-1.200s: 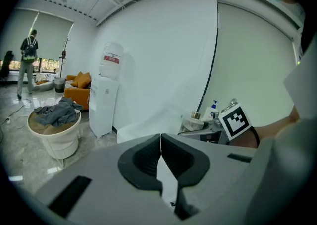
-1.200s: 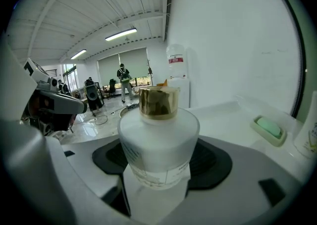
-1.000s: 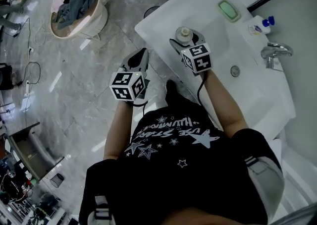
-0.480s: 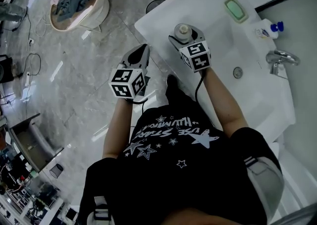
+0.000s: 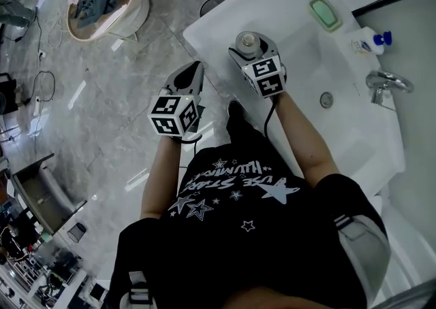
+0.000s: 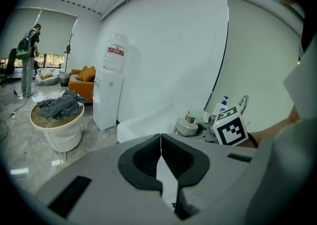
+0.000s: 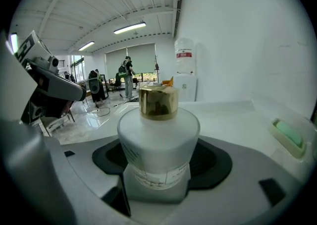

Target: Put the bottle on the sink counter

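A squat frosted bottle [image 7: 158, 142] with a gold cap stands upright between the jaws of my right gripper [image 7: 157, 169], which is shut on it. In the head view the bottle [image 5: 247, 43] hangs over the near-left corner of the white sink counter [image 5: 272, 1], just ahead of the right gripper [image 5: 253, 52]. My left gripper [image 5: 189, 79] is over the floor left of the counter, shut with nothing in it; in its own view the left gripper [image 6: 161, 162] has jaws meeting, and the bottle [image 6: 188, 124] shows beyond.
A green soap dish [image 5: 325, 13] sits at the counter's far side. A white pump bottle [image 5: 368, 41] stands by the chrome tap [image 5: 385, 84], above the basin drain [image 5: 326, 99]. A laundry basket [image 5: 109, 1] with clothes stands on the tiled floor at left.
The right gripper with the bottle has shifted slightly left and further over the counter's corner. The left gripper has stayed almost still.
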### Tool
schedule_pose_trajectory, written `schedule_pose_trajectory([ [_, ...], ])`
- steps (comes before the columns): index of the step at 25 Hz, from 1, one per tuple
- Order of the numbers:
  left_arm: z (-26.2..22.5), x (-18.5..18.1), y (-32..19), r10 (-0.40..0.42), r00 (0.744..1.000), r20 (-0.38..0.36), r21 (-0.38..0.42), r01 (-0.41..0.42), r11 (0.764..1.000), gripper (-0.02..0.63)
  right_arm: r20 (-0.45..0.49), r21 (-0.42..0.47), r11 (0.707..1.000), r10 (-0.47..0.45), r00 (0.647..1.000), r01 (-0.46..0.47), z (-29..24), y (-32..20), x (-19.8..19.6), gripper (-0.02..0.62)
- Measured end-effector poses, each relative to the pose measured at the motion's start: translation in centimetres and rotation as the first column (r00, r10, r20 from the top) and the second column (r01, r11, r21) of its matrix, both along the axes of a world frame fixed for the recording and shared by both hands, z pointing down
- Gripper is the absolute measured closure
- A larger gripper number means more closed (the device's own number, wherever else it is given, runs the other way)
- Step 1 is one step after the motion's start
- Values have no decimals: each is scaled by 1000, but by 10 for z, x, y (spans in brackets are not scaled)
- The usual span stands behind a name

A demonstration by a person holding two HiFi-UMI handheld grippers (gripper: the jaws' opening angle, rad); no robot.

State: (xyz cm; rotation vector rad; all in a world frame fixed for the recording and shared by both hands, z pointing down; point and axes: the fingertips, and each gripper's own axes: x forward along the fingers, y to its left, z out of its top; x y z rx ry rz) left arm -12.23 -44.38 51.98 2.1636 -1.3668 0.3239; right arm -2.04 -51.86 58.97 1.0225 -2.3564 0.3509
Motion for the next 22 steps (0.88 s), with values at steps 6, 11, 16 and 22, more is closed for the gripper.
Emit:
schedule_pose_trajectory([
  [6,3,3,3,-1,1000,-4,-5,1,1000,597,-24,14,1000,-8,1000,8,1,2,0,272],
  [11,-1,1,5,-1,1000,-7,-2,1,1000,597,-36,12,1000,-5,999,6,0,4,-1,272],
  [16,-2,1,7,0,1000,-8,7,0,1000,597,-39,6,1000,-8,999,8,1,5,-1,272],
  [22,-5,-2,14,0,1000,-13,14,1,1000,597,-33,-32,999,29,999,-30,5,11,3,272],
])
